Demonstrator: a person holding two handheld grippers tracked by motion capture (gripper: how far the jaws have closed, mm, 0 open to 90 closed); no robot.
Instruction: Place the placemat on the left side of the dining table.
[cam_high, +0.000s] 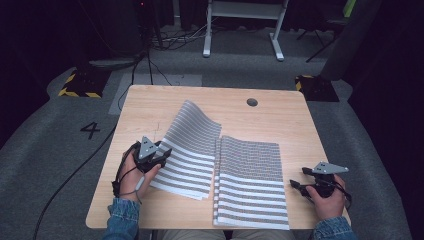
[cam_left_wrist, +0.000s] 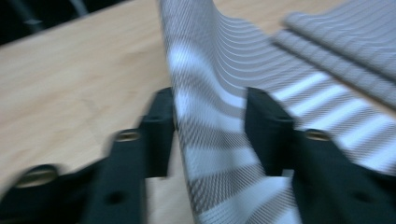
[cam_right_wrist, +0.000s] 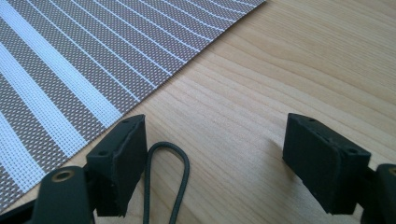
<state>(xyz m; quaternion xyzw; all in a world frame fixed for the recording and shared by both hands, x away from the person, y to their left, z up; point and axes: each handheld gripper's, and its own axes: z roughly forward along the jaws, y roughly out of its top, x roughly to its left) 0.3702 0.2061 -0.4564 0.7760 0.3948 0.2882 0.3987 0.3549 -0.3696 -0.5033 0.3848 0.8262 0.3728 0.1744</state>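
Left gripper view looks along the left gripper (cam_left_wrist: 210, 130), whose two black jaws stand apart with the near edge of a striped placemat (cam_left_wrist: 219, 154) running up between them; the picture is blurred, and I cannot tell whether either pad touches the weave, though no squeeze on it shows. That mat lies flat at the gripper and rises into a curl at its far end, so its long axis runs straight away from the jaws. In the high view the same gripper (cam_high: 161, 153) sits at the mat's left edge (cam_high: 192, 150), with the lifted far corner reaching toward the back of the desk (cam_high: 150, 102). Just right of it, touching or slightly overlapping along the inner edge, a second striped placemat (cam_high: 250, 182) lies flat, its long axis running from the person's side toward the back.

The right gripper (cam_high: 303, 185) rests on bare wood beside that second mat's right edge, jaws wide apart with nothing between them; its own view shows the mat's edge (cam_right_wrist: 70, 79) up and to the left, and a loop of cord (cam_right_wrist: 163, 177) on the wood.

Any coming move on the curled mat probably belongs to the left hand, which is nearer.
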